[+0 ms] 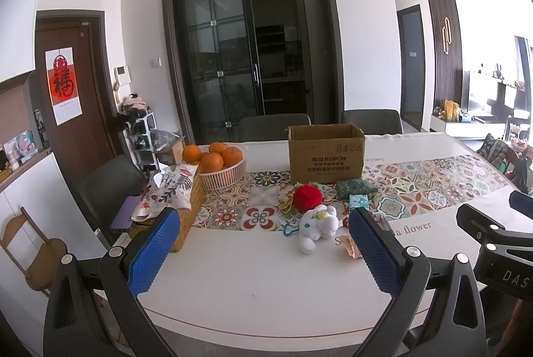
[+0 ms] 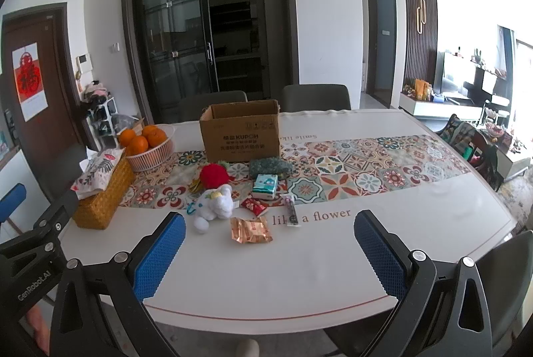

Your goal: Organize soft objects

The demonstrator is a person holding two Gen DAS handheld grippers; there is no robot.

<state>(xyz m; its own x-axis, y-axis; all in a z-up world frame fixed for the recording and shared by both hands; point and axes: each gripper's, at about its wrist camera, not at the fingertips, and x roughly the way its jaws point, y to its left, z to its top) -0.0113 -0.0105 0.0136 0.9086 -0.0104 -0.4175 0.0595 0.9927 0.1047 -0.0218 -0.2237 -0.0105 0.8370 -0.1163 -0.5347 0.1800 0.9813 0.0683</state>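
Fingers (image 1: 156, 243) of left gripper (image 1: 263, 248) apart, empty; right gripper (image 2: 269, 250) likewise. White plush (image 2: 215, 207) lies on bench (image 2: 299, 260), red plush (image 2: 215, 174) behind it, before cardboard box (image 2: 240, 137).

Bright daylight from right, fisheye-warped edges

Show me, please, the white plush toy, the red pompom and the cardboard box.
white plush toy (image 2: 216, 207), right wrist view, its body.
red pompom (image 2: 215, 174), right wrist view, its centre.
cardboard box (image 1: 326, 162), left wrist view, printed front wall.
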